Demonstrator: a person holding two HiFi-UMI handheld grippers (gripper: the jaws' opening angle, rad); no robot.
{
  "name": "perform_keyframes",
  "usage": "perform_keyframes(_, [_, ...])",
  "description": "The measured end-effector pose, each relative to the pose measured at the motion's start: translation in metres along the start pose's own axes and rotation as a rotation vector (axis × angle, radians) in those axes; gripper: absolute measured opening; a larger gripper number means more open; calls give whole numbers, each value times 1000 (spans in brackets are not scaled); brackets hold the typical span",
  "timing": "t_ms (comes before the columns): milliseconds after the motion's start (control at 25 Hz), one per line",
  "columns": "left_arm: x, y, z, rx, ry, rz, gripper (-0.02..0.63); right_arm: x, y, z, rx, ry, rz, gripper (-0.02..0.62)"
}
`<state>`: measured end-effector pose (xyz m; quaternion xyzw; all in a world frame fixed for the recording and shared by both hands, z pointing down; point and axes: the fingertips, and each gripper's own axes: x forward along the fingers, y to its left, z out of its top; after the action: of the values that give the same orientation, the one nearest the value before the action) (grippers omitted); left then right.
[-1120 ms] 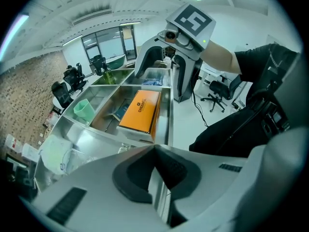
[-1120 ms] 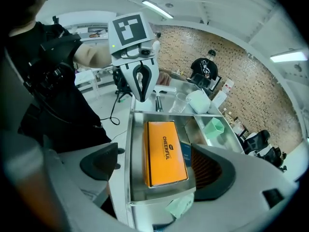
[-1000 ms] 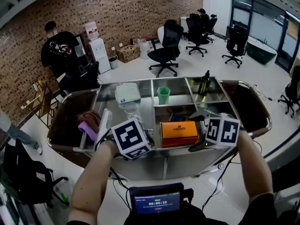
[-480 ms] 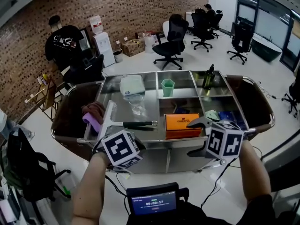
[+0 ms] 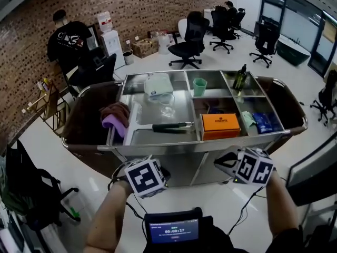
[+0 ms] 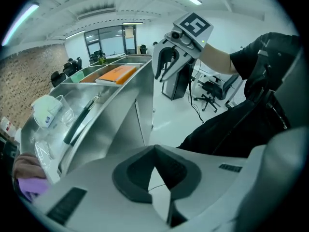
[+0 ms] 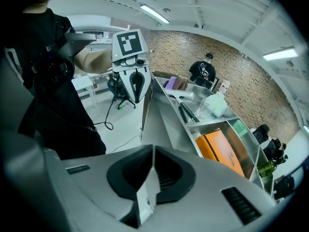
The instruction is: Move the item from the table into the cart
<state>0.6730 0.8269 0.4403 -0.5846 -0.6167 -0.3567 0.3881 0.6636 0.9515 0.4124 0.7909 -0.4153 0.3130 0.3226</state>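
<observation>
Orange box is lying in the cart, so I'm guessing drop-off's done. Before the cart, the left gripper is hanging pinched together and empty, while the right gripper is closing on nothing. I'm reckoning fetching another item is next.

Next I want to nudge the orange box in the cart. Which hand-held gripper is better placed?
Right. The orange box lies directly ahead of the right hand-held gripper, whose jaws are closing on nothing; the shut left hand-held gripper faces the squeegee section instead.

Brick wall, white floor, black office chairs.
</observation>
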Motion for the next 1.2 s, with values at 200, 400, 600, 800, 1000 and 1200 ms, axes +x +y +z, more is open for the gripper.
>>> perform_keyframes(200, [3, -31, -24, 50, 23, -1, 5, 7, 41, 7, 41, -6, 12, 15])
perform_keyframes(400, [23, -49, -21, -6, 16, -43, 3, 9, 57, -9, 77, -11, 25, 15])
perform_keyframes(600, [46, -57, -13, -35, 29, -35, 3, 14, 59, -33, 84, 28, -35, 15])
perform_keyframes(800, [67, -53, -4, -219, -164, 83, 3, 24, 62, -48, 237, -88, -174, 15])
perform_keyframes(1000, [65, -39, 15, -419, -446, 217, 4, 12, 44, -53, 437, -336, -413, 15])
perform_keyframes(1200, [43, -17, 22, -545, -726, 399, 5, -19, 32, -55, 593, -563, -588, 15])
